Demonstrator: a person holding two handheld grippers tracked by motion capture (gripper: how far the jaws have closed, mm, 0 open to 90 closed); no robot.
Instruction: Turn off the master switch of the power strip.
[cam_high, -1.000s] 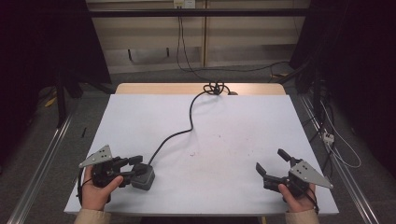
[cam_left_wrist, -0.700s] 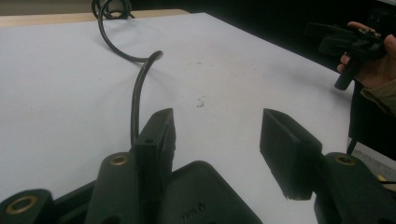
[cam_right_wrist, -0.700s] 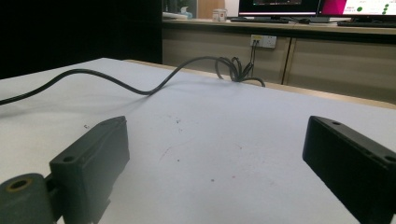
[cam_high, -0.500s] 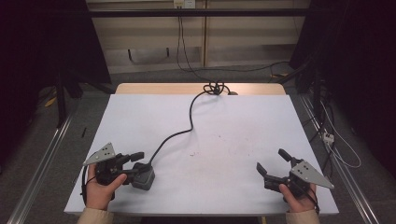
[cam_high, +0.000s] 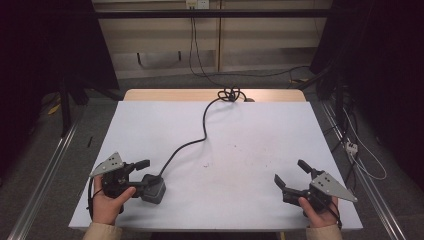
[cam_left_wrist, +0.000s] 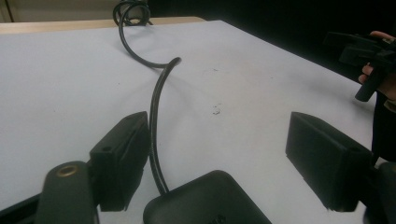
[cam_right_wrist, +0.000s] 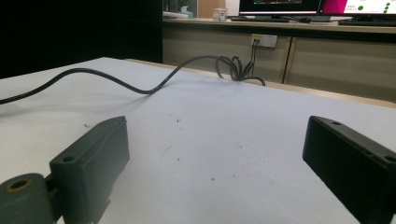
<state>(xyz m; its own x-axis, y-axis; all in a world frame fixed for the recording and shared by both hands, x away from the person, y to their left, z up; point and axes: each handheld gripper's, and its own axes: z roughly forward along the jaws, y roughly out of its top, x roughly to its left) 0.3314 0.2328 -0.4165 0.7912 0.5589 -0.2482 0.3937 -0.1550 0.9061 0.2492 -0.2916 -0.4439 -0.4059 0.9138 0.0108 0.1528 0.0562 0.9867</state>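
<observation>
Left gripper jaws have just been opening, wide around the adapter; right gripper wide, empty. The cord could snag.

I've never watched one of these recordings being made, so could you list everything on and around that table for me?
Power adapter: one, black, on the table's near left, between the left gripper's open jaws.
Cable: one, black, from the adapter to a knot at the far edge.
Table: one, white top.
Wall sockets: two, white, behind.
Left gripper: black, jaws just opened.
Right gripper: black, open, near right.
Hands: two, holding the grippers.
</observation>
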